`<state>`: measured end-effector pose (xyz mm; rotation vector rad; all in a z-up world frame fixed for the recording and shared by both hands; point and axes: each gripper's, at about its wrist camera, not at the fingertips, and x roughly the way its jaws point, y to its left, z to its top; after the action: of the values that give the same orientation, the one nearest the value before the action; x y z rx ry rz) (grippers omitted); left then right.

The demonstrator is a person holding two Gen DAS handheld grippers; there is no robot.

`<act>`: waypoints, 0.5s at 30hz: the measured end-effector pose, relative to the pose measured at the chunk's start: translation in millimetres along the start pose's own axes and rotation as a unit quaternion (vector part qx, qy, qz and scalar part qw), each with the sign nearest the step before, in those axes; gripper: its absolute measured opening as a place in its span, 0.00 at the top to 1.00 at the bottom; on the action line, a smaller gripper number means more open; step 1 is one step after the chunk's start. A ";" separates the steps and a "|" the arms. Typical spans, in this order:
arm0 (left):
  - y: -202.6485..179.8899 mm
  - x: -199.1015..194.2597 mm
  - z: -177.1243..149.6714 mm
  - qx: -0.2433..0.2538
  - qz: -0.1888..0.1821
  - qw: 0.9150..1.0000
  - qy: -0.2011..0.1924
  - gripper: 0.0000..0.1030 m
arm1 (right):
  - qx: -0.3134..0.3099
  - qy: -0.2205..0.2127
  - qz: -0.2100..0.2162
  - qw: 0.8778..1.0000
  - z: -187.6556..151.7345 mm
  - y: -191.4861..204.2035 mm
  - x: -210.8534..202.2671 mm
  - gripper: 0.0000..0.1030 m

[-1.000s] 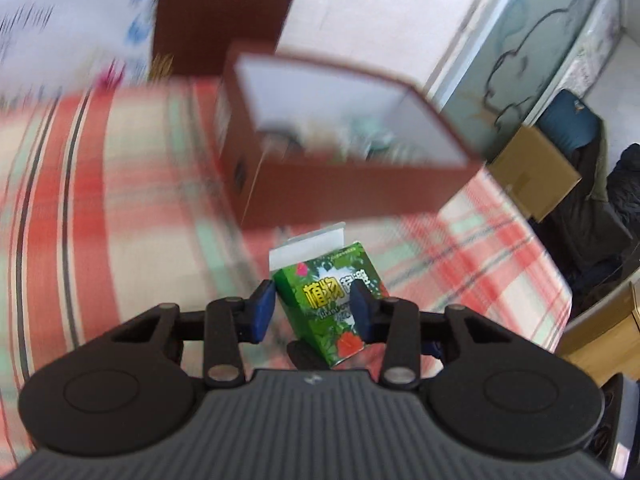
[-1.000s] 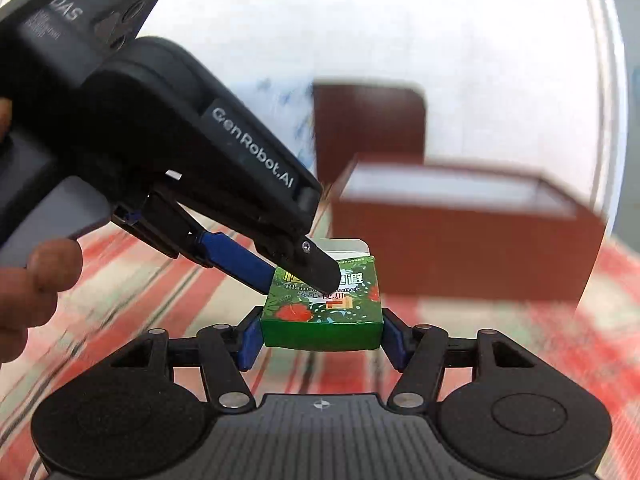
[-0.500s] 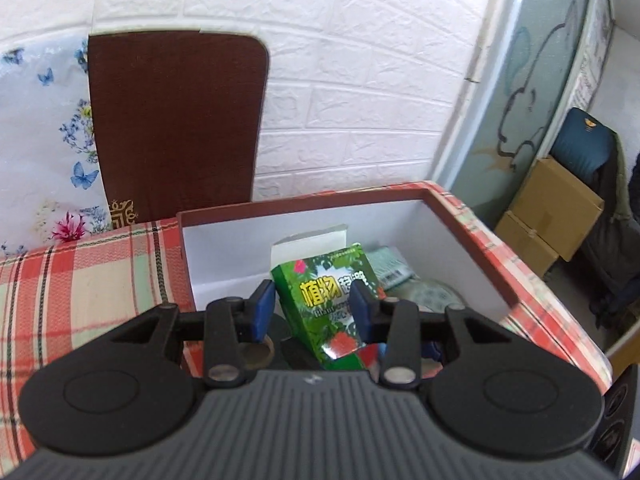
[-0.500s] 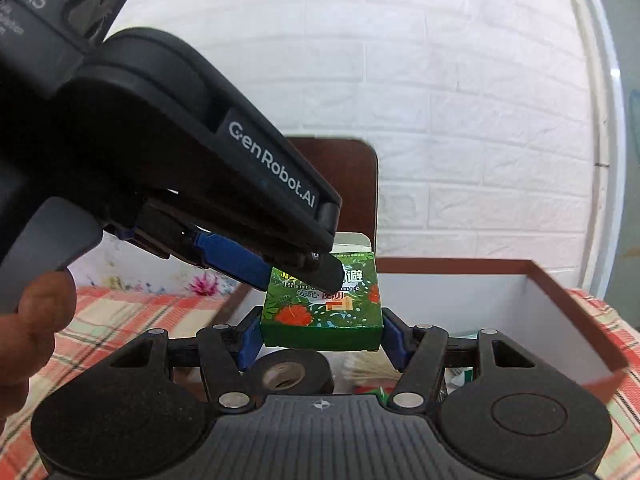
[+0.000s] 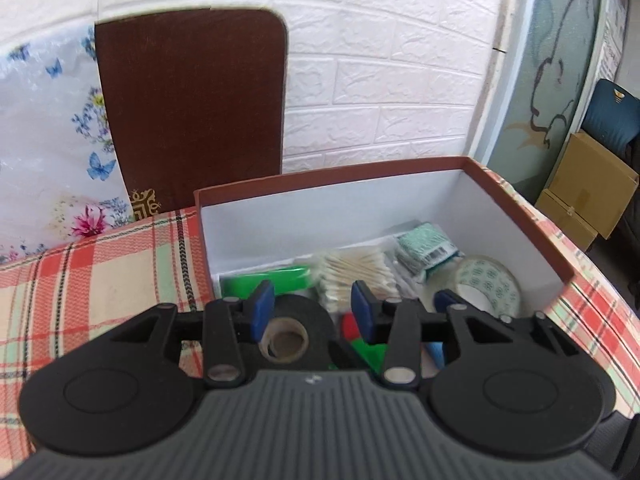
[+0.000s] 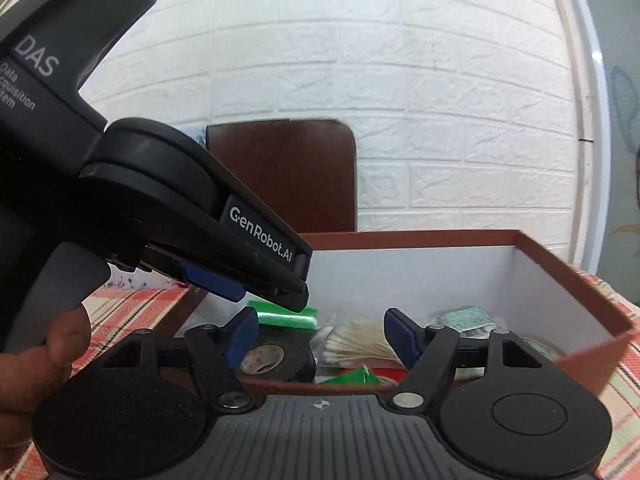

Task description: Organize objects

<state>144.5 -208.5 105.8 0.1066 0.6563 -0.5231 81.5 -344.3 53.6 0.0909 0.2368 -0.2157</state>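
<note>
Your left gripper (image 5: 312, 312) hangs over the open box (image 5: 520, 216), its blue pads parting with nothing between them. Your right gripper (image 6: 316, 334) is level with the near rim, jaws also spreading and empty. The green carton (image 6: 352, 378) has dropped inside the box; only a glossy printed corner shows, low against the near wall.

The box is stiff card, reddish-brown outside, plain matte white inside, with straight walls and sharp corners. In it lie a roll of black tape (image 5: 292, 320) with a cardboard core, a soft clear bag of cotton swabs (image 5: 352, 276), a bright green plastic strip (image 5: 264, 280), a small teal printed packet (image 5: 424, 244) bearing a barcode, and a roll of clear patterned tape (image 5: 488, 284).

The box stands on a woven cloth (image 5: 100, 272) checked in red, cream and pale green. Behind it a dark brown board (image 5: 192, 108) with rounded corners and a gold ornament leans upright against a white embossed brick wall (image 5: 380, 80). A floral sheet (image 5: 44, 140) hangs to the left; cardboard cartons (image 5: 588, 188) sit on the floor to the right.
</note>
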 end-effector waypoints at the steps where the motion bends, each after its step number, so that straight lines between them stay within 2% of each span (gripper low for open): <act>1: -3.7 -6.9 -2.3 0.006 0.003 1.000 -0.005 0.55 | 0.009 -0.003 -0.003 1.000 -1.1 -0.4 -10.1 0.33; 6: -19.3 -34.3 -17.0 0.029 0.017 0.999 -0.019 0.50 | 0.037 -0.012 -0.016 0.999 -11.1 0.3 -59.3 0.29; 15: -24.4 -65.0 -66.2 0.040 0.035 0.999 0.006 0.46 | 0.082 0.069 -0.009 0.994 -56.2 1.0 -103.3 0.29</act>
<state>52.3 -184.7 94.5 0.2075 0.6405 -0.4809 -28.9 -316.1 24.3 0.2672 0.3582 -0.2466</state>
